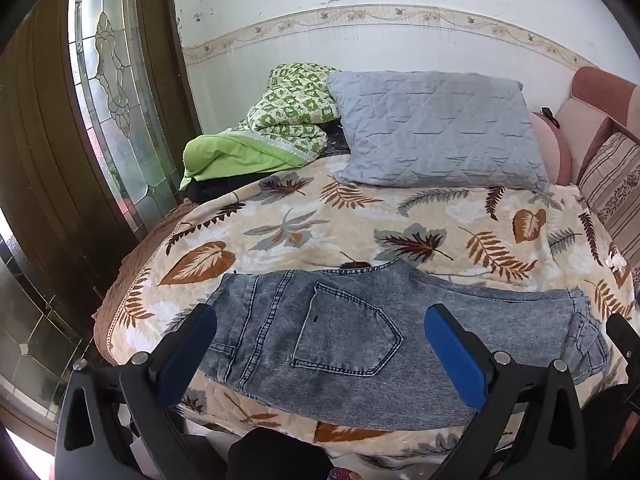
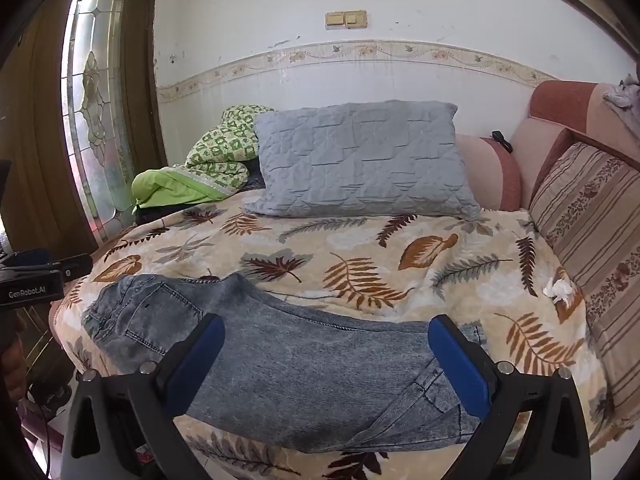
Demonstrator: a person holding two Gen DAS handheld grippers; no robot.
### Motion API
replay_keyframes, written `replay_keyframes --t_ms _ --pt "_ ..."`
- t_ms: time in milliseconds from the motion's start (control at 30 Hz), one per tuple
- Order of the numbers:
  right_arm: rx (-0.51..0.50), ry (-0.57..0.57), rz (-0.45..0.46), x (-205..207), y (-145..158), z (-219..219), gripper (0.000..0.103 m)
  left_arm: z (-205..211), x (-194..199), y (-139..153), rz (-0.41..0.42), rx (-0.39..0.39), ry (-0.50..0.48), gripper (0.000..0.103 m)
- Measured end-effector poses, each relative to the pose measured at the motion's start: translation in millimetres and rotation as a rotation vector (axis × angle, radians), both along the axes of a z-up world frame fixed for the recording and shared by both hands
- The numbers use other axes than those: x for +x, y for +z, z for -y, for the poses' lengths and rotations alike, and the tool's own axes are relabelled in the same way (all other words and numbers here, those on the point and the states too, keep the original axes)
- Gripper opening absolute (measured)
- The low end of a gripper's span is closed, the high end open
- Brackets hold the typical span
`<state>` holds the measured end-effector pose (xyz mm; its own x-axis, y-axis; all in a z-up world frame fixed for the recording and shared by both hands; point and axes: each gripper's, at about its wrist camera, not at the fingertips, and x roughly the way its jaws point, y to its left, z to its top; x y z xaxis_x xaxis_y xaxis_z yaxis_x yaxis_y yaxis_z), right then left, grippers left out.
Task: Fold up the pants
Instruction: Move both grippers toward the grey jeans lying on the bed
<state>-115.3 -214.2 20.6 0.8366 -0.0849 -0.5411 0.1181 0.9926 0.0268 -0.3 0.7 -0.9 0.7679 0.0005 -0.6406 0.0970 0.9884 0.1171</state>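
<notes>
While your left gripper (image 1: 320,332) and right gripper (image 2: 326,344) hover wide and empty, pants (image 1: 360,328) below them lie halved lengthwise, cross-folds outstanding.

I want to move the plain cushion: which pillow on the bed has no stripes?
The grey-blue quilted pillow at the head of the bed, beside the green blanket. The other cushion, on the right against the sofa back, has brown stripes and floral bands.

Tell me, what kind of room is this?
Most likely a bedroom or sitting room in a home. A leaf-print bedspread covers a bed, a grey pillow lies at the far side, and a folded green blanket lies beside it. Jeans lie on the near edge.
</notes>
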Motion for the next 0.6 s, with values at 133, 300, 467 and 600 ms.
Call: replay_keyframes --t_ms 133,300,467,600 --pt "0.004 0.007 -0.005 1.1 -0.8 -0.5 0.103 0.5 -0.3 -2.3 -0.008 0.002 0.004 0.103" --pt "0.007 0.003 -0.012 2.6 -1.4 -0.1 0.103 -5.7 3.4 -7.7 -0.016 0.001 0.003 0.103" --pt "0.019 -0.002 -0.018 2.6 -2.5 2.5 0.103 -5.5 3.9 -9.4 -0.015 -0.002 0.008 0.103" --pt "0.020 -0.006 -0.019 2.9 -2.3 3.9 0.103 -3.5 3.3 -5.6 -0.024 0.003 0.007 0.103"
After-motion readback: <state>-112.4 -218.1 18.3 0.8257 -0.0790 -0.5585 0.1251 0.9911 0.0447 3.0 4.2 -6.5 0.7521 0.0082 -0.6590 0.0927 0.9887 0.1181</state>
